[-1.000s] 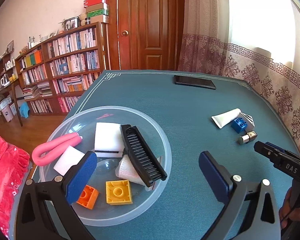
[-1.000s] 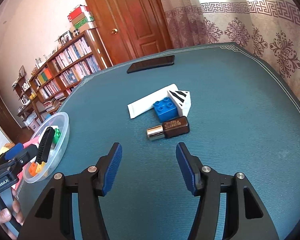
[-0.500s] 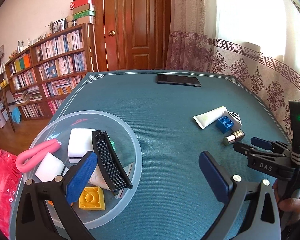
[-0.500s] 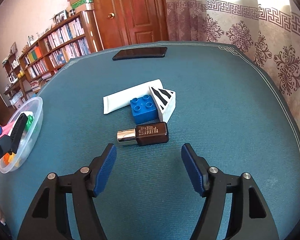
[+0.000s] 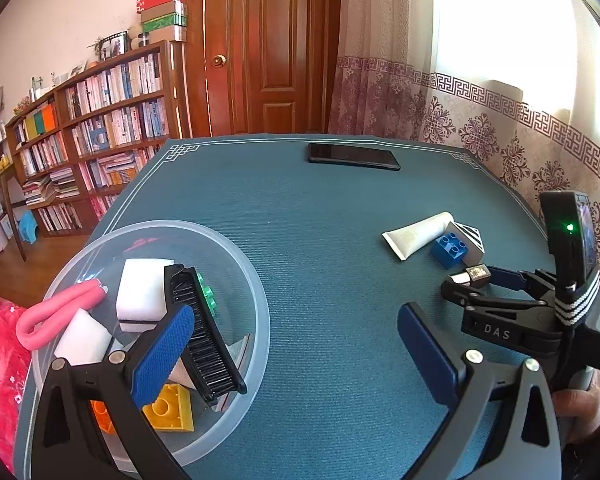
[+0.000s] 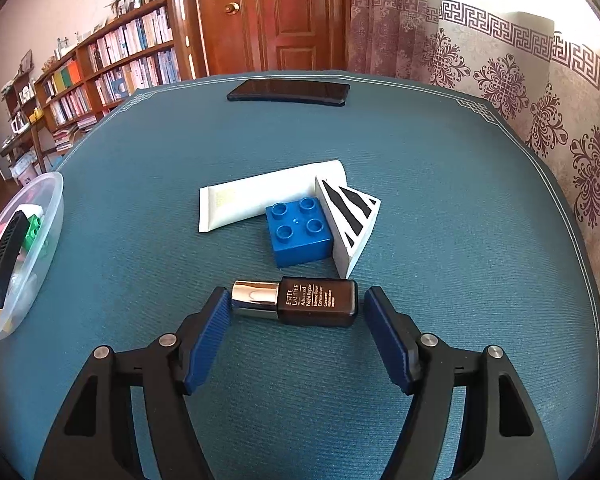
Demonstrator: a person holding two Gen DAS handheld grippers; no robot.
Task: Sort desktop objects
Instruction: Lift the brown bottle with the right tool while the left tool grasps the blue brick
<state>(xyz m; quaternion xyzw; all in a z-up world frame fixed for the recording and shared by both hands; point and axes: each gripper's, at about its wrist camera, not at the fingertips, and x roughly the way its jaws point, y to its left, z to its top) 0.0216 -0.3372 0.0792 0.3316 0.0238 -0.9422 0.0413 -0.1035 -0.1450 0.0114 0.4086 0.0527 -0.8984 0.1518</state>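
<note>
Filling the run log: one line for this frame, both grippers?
right gripper: open, straddling brown serum bottle | left gripper: open, empty, beside clear bowl | blue brick, white tube: unsorted

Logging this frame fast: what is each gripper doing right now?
Left gripper: open, holding nothing, beside the clear plastic bowl.
Right gripper: open, straddling the small brown cosmetic bottle, not clamped.
</note>
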